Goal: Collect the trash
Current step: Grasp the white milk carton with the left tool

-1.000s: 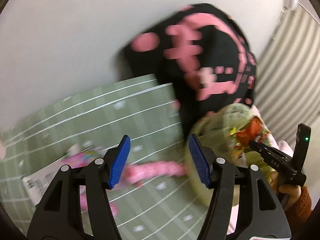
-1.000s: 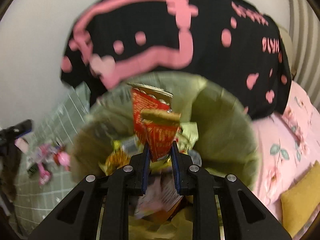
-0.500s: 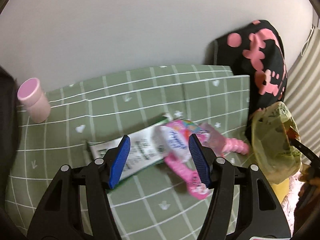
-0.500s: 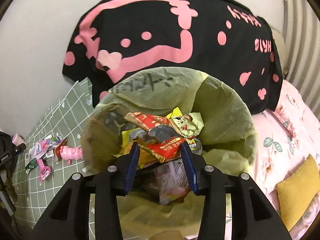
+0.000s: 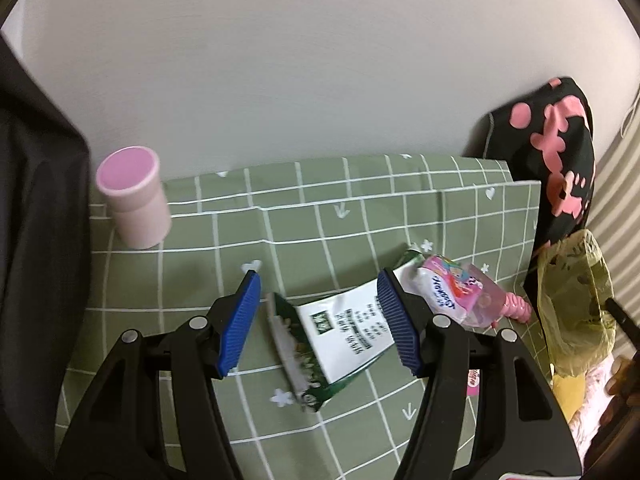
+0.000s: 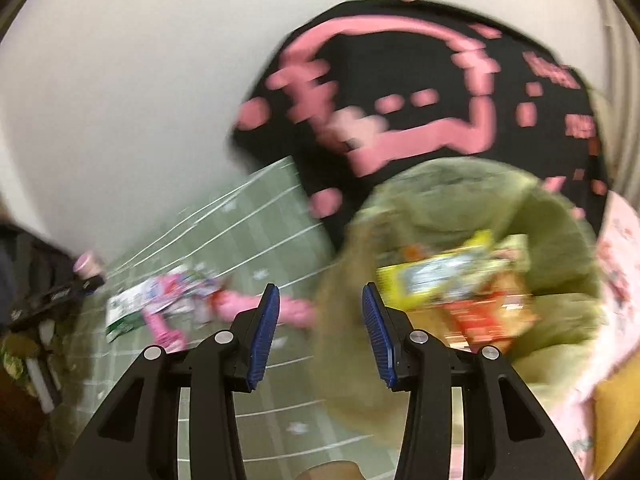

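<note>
The trash bag [image 6: 460,280] already holds several wrappers [image 6: 452,280], yellow and red ones showing at its mouth, so part of the collecting looks done. What is left lies on the green checked cloth [image 5: 320,208]: a green-and-white packet [image 5: 340,332], a pink packet [image 5: 452,292] touching its far end, and a pink tube-like piece [image 5: 516,310] beside that, near the bag.

The left hand-held gripper [image 5: 320,328] is open, its blue pads on either side of the green-and-white packet but not closed on it; I judge that packet is the next pick. The right hand-held gripper [image 6: 316,332] is also open and empty, pointing at the cloth just beside the bag's edge; its view is blurred, so details there are uncertain.

A pink cup [image 5: 132,196] stands upright at the cloth's far left, well apart from the litter; whether it counts as trash I cannot tell. A black cloth with pink print [image 5: 552,152] hangs behind the bag.
</note>
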A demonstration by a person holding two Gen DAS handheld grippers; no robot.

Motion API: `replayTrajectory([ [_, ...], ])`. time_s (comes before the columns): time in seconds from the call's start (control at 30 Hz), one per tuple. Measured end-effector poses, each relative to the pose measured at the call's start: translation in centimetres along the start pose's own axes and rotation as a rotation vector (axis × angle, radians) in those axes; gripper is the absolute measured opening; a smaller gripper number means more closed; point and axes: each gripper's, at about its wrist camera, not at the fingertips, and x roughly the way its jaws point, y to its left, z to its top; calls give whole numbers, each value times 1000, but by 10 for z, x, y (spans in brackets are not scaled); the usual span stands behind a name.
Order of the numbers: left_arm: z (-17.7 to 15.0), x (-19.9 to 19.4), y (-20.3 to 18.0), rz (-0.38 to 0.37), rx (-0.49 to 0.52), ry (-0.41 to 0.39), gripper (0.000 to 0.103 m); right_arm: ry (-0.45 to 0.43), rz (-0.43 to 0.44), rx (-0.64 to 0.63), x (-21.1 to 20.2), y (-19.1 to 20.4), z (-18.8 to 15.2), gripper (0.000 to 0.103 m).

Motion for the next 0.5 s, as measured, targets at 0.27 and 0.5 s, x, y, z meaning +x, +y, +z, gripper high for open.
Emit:
replayTrajectory([
  [0.27,-6,-13,8,-3,-29,-15,58,135,187,-115,62,69,-19,41],
  [0.5,-20,-26,21,25,-48,-14,58,216,312,-252,102,125,-36,41],
])
